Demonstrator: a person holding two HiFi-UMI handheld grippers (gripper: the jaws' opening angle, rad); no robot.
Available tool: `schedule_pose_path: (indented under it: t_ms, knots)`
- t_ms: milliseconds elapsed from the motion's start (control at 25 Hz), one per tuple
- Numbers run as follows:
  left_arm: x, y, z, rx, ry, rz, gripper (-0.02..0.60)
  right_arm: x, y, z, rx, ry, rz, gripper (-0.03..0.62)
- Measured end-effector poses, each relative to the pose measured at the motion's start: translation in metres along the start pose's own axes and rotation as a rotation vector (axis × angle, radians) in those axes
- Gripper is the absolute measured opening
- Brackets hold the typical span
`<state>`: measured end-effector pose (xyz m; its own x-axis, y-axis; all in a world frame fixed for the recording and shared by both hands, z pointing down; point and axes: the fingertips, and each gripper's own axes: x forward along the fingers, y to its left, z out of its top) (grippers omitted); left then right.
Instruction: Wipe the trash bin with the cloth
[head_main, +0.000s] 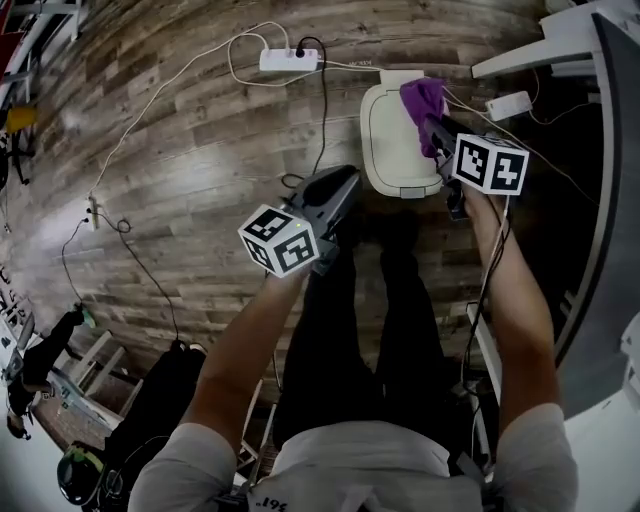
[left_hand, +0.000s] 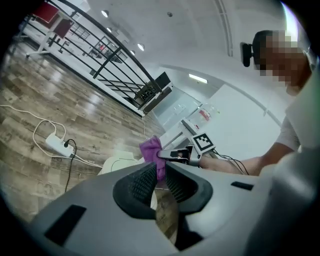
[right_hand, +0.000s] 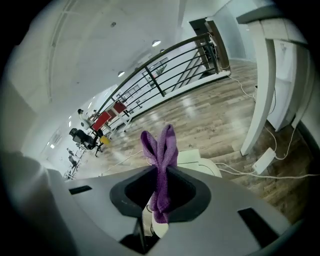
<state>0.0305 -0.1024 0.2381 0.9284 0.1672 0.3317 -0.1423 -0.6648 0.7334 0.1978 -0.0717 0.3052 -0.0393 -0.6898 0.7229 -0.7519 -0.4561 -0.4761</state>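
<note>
Your left hand-held gripper (head_main: 340, 185) has jaws barely apart, empty. Right hand-held gripper (head_main: 435, 130) pinches the purple cloth (right_hand: 160, 150) mid-fold: soft, light, floppy, so keep hold there. White trash bin (head_main: 390, 135) stands on the floor (head_main: 200, 150) just under it; likely light, may slide.

Left hand-held gripper (left_hand: 160, 174) narrowly parted, right (right_hand: 161, 175) clamped
</note>
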Motion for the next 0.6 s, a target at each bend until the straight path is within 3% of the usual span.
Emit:
schedule_pose_path:
  t_ms: [200, 440, 600]
  knots:
    - [0.002, 0.039, 0.009, 0.018, 0.026, -0.013, 0.052, 0.060, 0.003, -0.013, 0.086, 0.005, -0.011, 0.064]
    - [0.001, 0.062, 0.010, 0.009, 0.060, -0.042, 0.052, 0.111, 0.024, -0.014, 0.230, 0.005, 0.045, 0.064]
    - [0.003, 0.074, 0.003, -0.013, 0.080, -0.038, 0.052, 0.138, 0.018, -0.022, 0.217, 0.080, 0.000, 0.064]
